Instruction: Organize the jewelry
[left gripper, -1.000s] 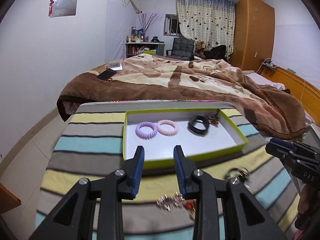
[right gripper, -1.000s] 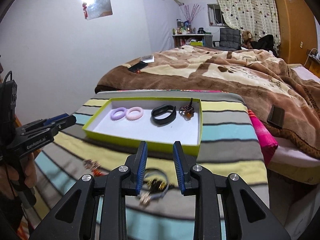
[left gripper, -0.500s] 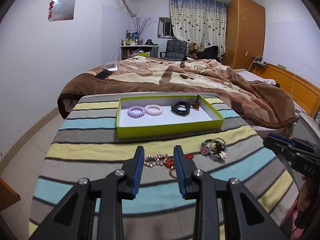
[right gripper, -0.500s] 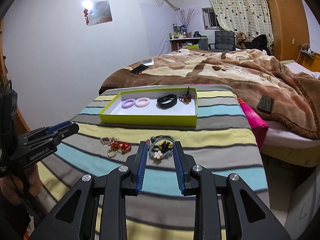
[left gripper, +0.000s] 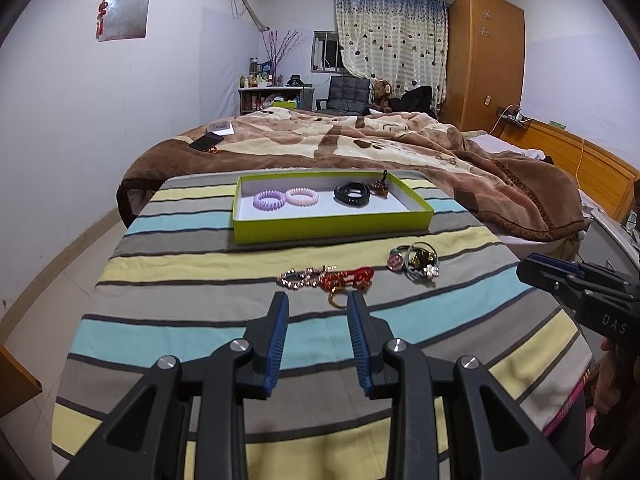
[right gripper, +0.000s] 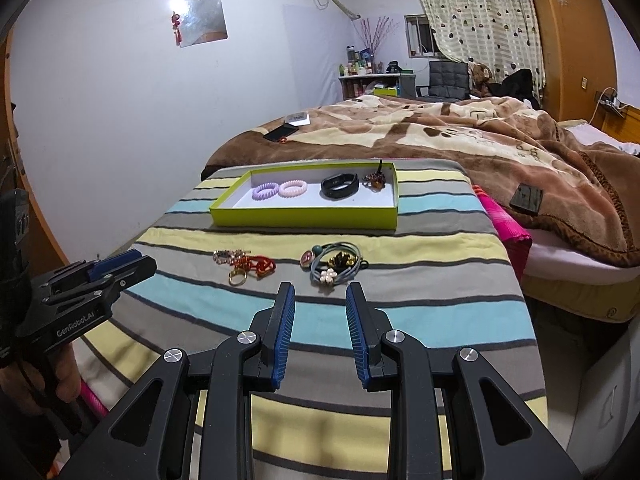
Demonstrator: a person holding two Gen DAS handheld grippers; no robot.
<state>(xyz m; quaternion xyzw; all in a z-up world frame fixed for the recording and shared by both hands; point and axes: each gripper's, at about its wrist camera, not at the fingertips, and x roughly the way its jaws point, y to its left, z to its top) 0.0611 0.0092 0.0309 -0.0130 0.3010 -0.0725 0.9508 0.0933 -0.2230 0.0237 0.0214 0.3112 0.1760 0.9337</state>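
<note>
A table draped in a striped cloth (left gripper: 168,332) of grey, pale yellow and turquoise stands at the foot of a bed covered by a brown and cream plush blanket (left gripper: 360,140). Behind it are a heart-print curtain (left gripper: 390,36), a wooden wardrobe (left gripper: 484,60), a grey chair (left gripper: 346,94) and a cluttered shelf against the white wall.

On the far half of the cloth sits a shallow lime-green tray with a white floor (left gripper: 332,224). Inside it lie a lilac spiral hair tie (left gripper: 269,201) touching a pink spiral hair tie (left gripper: 302,197), then a black wristband (left gripper: 352,194) and, just beside that, a small dark brownish ornament (left gripper: 379,187) too small to make out.

On the bare cloth nearer me lie two loose heaps, apart from each other: a beaded bracelet tangled with red cord and a gold ring (left gripper: 332,280), and a bundle of grey-green hair elastics with pearl and gold charms (left gripper: 418,262). The pieces overlap, so I cannot separate them.

The left gripper (left gripper: 317,308) hangs above the cloth, blue pads parted, nothing between them. The right gripper (right gripper: 320,300) is likewise parted and empty. Each gripper's body is cut off by the frame's bottom edge.
</note>
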